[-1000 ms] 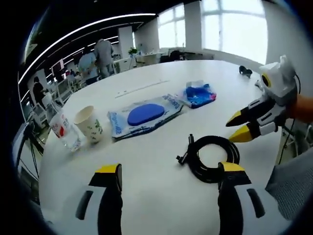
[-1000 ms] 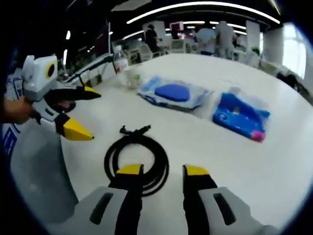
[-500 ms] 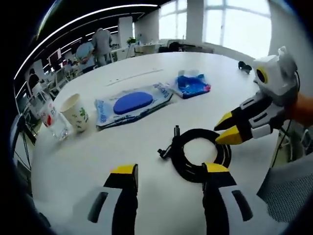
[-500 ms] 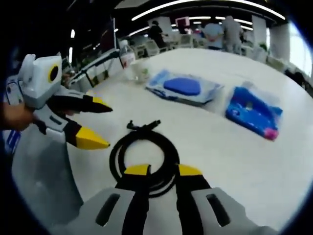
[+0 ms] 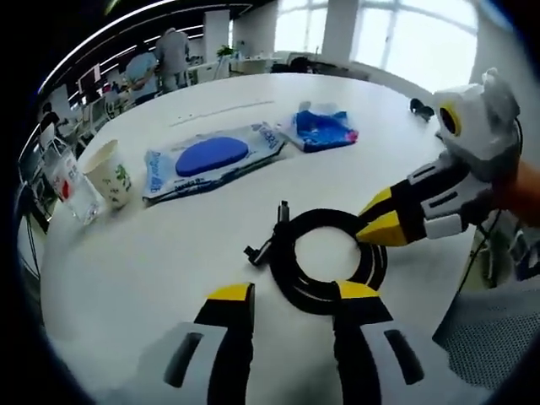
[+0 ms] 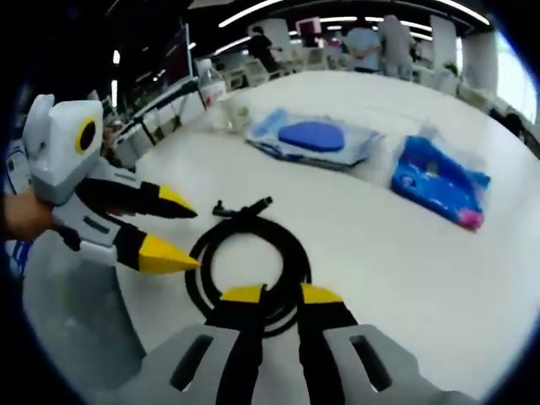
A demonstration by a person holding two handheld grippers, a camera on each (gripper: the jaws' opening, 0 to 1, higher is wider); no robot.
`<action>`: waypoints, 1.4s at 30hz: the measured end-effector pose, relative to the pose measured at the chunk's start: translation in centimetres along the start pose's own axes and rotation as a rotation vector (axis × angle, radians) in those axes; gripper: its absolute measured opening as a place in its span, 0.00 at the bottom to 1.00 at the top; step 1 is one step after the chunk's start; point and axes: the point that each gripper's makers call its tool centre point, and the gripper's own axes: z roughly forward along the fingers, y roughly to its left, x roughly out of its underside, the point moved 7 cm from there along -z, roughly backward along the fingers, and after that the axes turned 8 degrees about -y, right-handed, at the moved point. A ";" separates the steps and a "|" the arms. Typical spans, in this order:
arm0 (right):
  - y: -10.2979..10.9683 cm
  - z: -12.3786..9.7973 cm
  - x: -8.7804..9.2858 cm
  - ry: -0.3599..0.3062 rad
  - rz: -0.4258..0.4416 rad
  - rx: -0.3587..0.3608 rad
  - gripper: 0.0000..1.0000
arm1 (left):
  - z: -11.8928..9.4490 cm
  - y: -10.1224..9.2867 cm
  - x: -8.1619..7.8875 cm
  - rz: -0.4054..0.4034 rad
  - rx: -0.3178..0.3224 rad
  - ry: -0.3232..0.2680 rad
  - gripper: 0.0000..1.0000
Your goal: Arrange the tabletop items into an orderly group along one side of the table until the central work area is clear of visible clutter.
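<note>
A coiled black cable [image 5: 327, 257] [image 6: 249, 261] lies on the white table [image 5: 126, 261] near its edge. My right gripper [image 6: 282, 295] has its jaws drawn in on the coil's near side, with the strands pinched between them; it enters the left gripper view from the right [image 5: 384, 218], tips on the coil's right rim. My left gripper [image 5: 294, 294] is open, jaws wide apart at the coil's near edge, nothing held. It appears at the left of the right gripper view [image 6: 179, 233], one tip close to the coil.
Farther back lie a wet-wipes pack with a blue lid [image 5: 207, 158] [image 6: 316, 137] and a blue packet [image 5: 321, 128] [image 6: 439, 184]. A paper cup [image 5: 110, 173] and a clear bottle [image 5: 67, 186] stand at the left edge. A grey mesh chair [image 5: 498, 329] sits off the table. People stand far behind.
My right gripper's jaws have narrowed around the cable's near side. My left gripper has moved closer to the coil, and its jaws stand less far apart.
</note>
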 end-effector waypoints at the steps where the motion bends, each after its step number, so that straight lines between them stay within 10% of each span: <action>1: 0.1 0.0 0.0 0.003 -0.017 0.002 0.11 | 0.2 -0.1 0.1 0.005 0.002 0.008 0.32; 4: 0.1 0.2 -0.2 -0.028 -0.128 0.026 0.18 | 0.4 0.1 0.1 0.032 -0.016 0.007 0.32; 17: -0.4 0.8 -0.4 0.022 0.005 0.036 0.15 | 1.3 0.2 0.4 -0.116 -0.010 0.038 0.21; 42: 1.1 1.4 -1.4 0.021 0.091 0.009 0.10 | 1.0 3.2 -2.1 0.018 -0.050 0.033 0.09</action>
